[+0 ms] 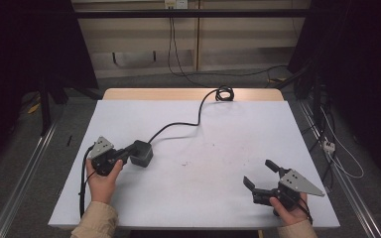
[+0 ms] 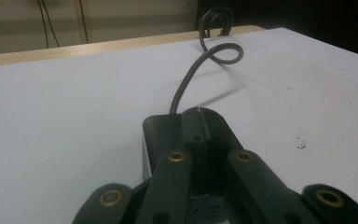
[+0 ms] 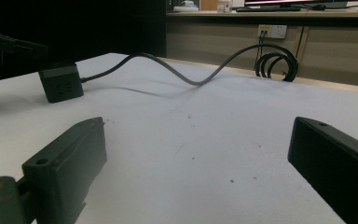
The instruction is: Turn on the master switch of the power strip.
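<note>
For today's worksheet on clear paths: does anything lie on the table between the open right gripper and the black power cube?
Nothing visible does: bare white table lies between the right gripper and the power cube.

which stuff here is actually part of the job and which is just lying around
In the job:
- black power cube, with the shut left gripper resting on top of it
- its black cable, running to a coil at the table's far edge
- right gripper, open, off to the side

Just lying about:
- loose wires on the floor
- wall socket
</note>
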Tool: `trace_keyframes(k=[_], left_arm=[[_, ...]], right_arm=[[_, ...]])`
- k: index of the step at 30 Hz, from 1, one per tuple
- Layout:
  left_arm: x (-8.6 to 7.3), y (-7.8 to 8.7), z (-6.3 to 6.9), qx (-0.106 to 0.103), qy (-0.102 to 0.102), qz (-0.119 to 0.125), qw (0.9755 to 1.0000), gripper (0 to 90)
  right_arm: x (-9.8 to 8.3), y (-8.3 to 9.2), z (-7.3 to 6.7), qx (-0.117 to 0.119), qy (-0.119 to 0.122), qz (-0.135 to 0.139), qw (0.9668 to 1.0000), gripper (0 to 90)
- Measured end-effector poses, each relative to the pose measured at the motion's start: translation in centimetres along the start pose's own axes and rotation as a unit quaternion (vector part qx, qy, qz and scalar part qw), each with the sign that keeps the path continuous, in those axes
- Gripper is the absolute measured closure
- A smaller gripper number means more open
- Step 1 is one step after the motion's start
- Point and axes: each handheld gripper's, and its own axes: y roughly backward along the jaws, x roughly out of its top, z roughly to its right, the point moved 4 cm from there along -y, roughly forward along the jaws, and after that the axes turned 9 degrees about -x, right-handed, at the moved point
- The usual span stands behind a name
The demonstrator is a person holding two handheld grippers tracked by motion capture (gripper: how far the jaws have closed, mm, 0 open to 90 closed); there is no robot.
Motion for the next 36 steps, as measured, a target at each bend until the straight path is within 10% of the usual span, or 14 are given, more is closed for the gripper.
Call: trace_keyframes(k=[36], left_arm=[[-0.23,-0.42,0.15,0.008,-0.013,-0.014,0.9998,90.0]], right_arm=[[-0.01,0.06,-0.02,0.0,-0.001,0.0,1.0,3.6]])
